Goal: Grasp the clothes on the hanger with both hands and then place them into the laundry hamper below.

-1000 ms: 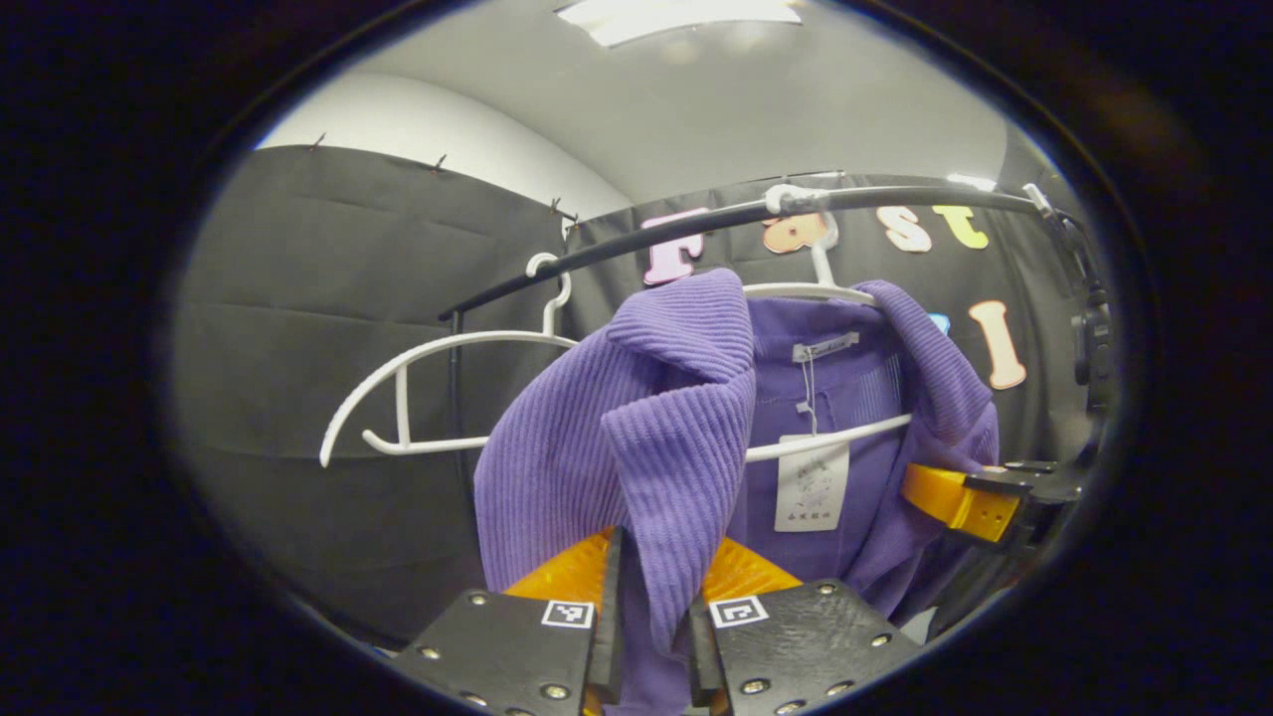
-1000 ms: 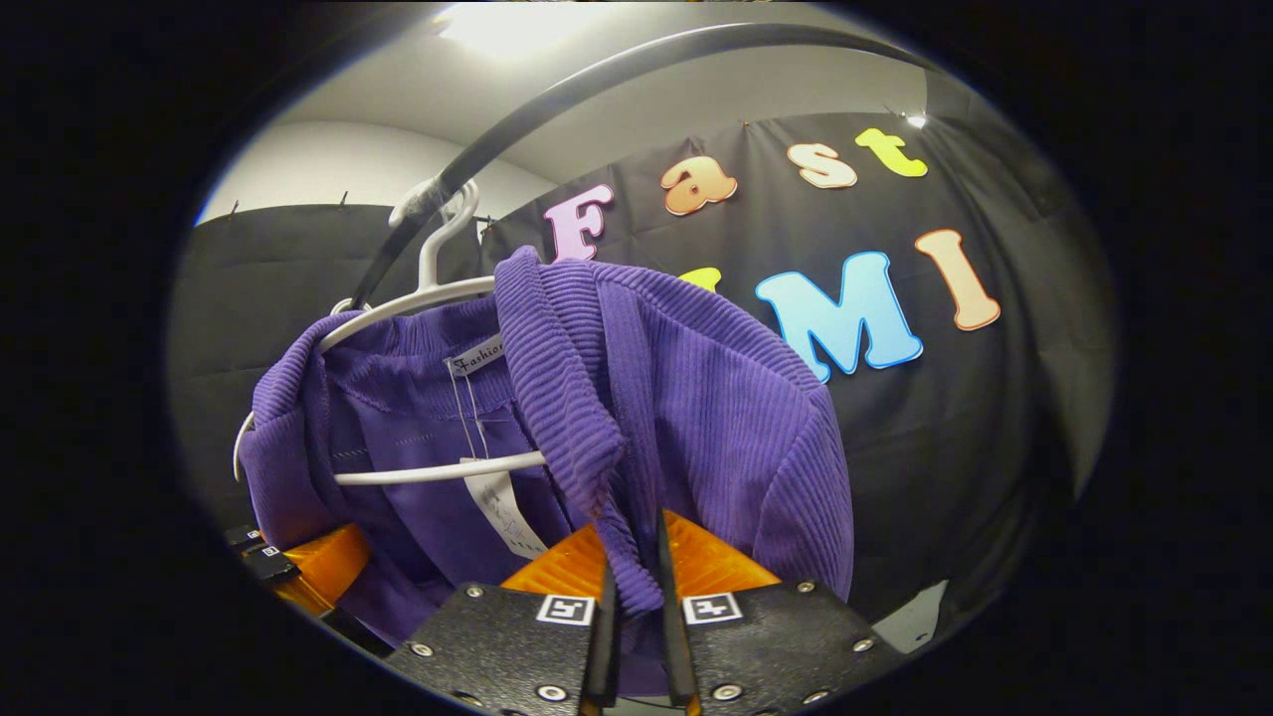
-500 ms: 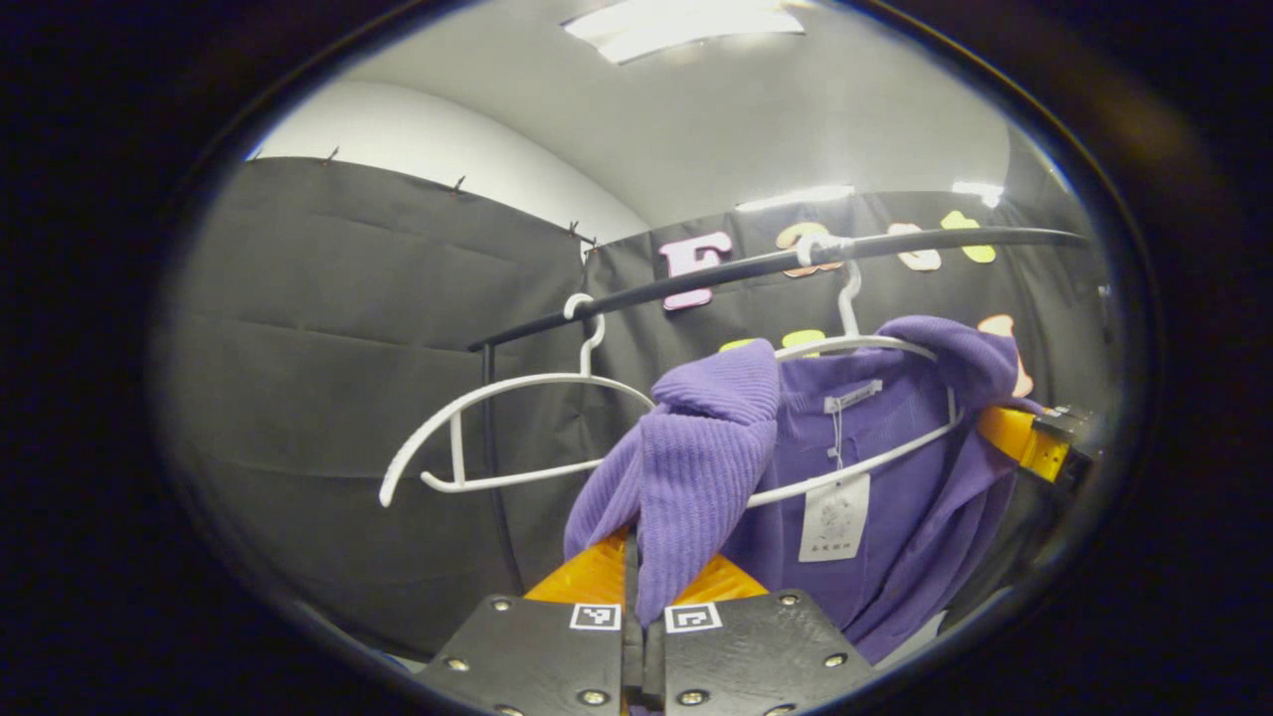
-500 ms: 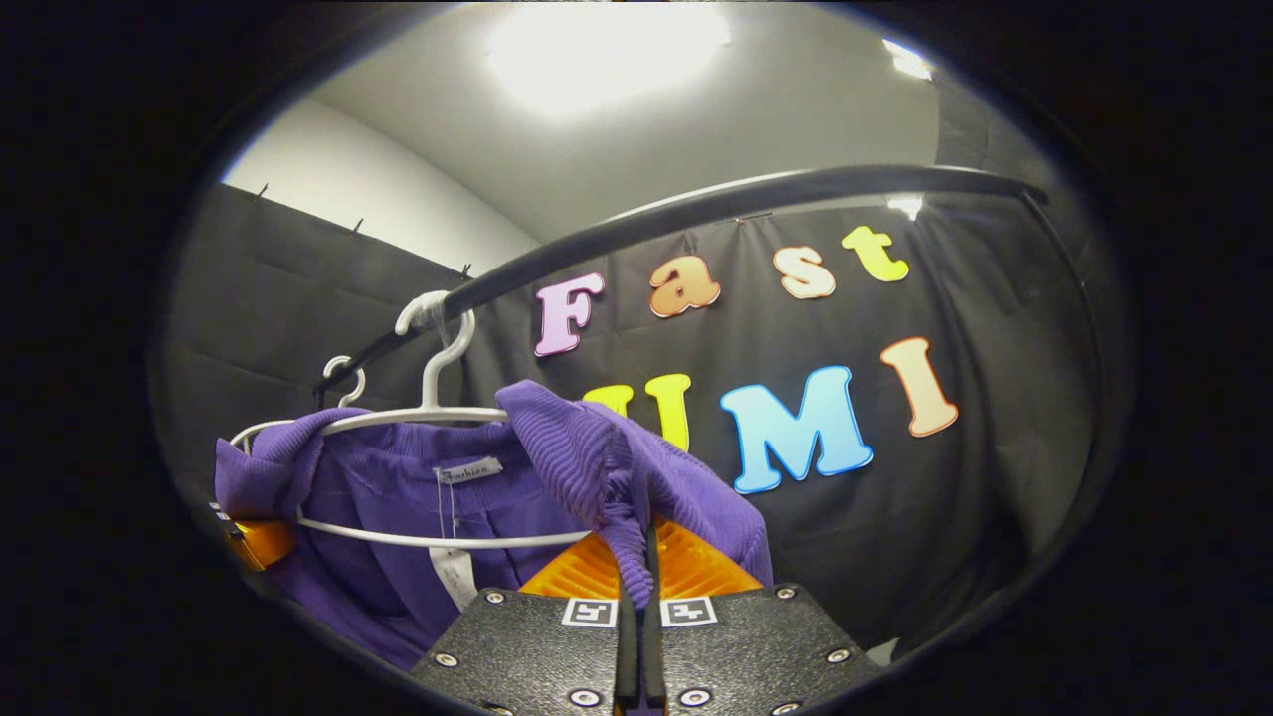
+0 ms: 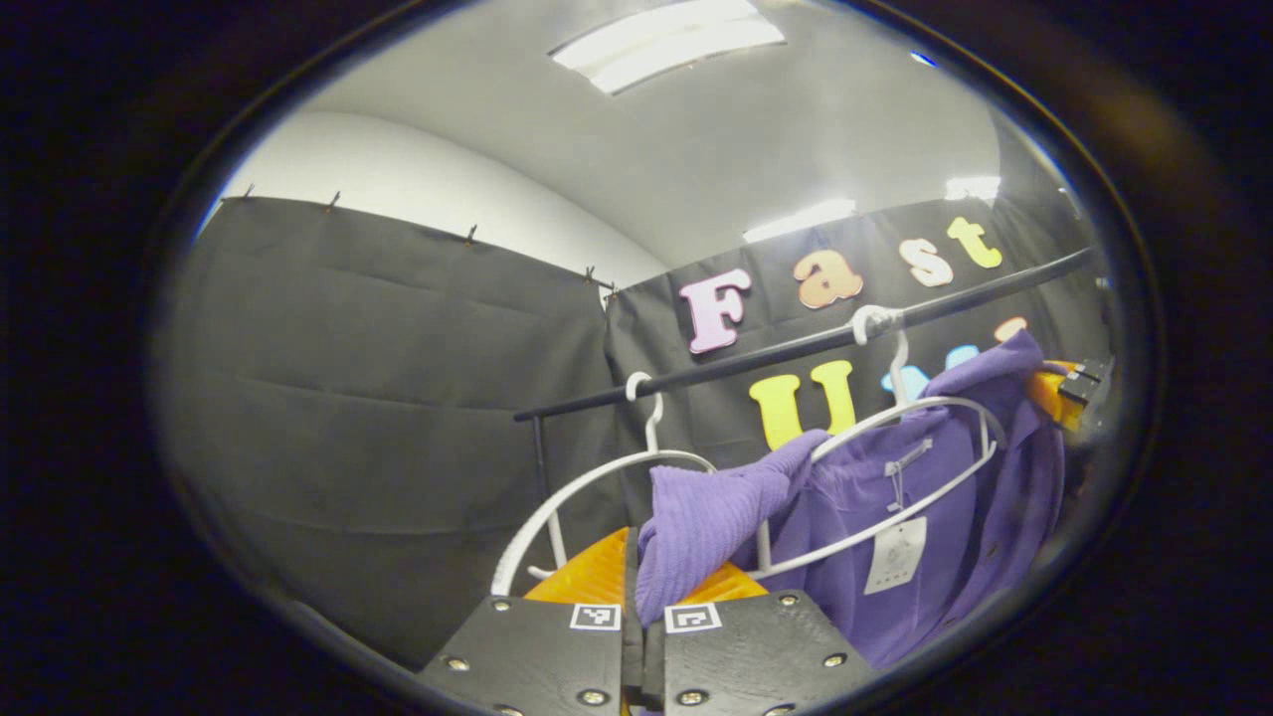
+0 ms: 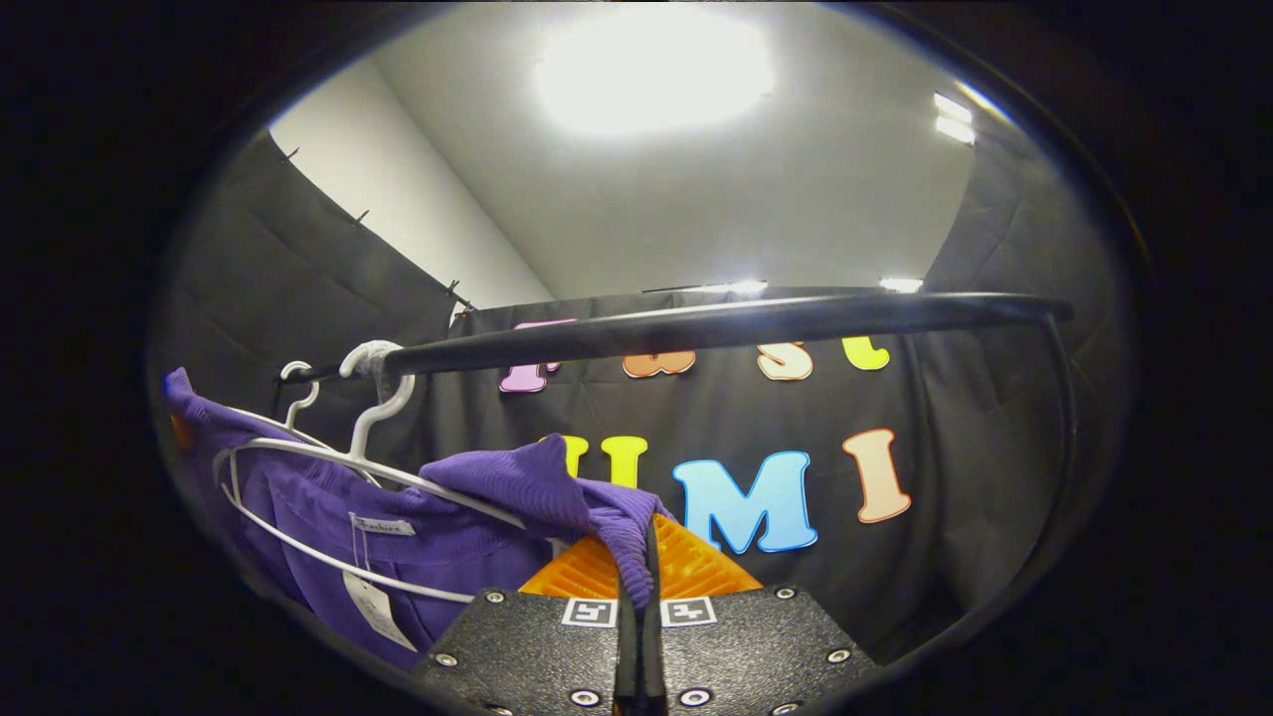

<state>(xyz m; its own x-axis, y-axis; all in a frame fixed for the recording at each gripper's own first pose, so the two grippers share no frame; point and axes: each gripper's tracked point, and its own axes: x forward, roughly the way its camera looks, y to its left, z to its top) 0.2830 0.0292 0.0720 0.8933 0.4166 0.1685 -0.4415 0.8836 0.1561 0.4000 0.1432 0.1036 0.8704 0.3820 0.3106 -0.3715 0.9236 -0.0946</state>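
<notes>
A purple ribbed garment (image 5: 885, 497) hangs on a white hanger (image 5: 920, 413) under a black rail (image 5: 796, 348). My left gripper (image 5: 636, 587) is shut on the garment's left shoulder fold, which bunches up out of its jaws. In the right gripper view, my right gripper (image 6: 641, 587) is shut on the other shoulder of the purple garment (image 6: 438, 507), stretched off the white hanger (image 6: 338, 457). The right gripper (image 5: 1069, 393) shows at the far right of the left gripper view, holding the cloth. A paper tag (image 5: 895, 557) dangles from the collar.
An empty white hanger (image 5: 597, 487) hangs on the rail to the left of the garment. The black rail (image 6: 716, 328) spans the right gripper view with its post (image 6: 1069, 418) at the right. Black cloth walls close the booth behind.
Both grippers have pulled back and outward with the shoulders clamped, so the garment looks smaller and stretches off the hanger's ends. Both views have tilted upward toward the ceiling.
</notes>
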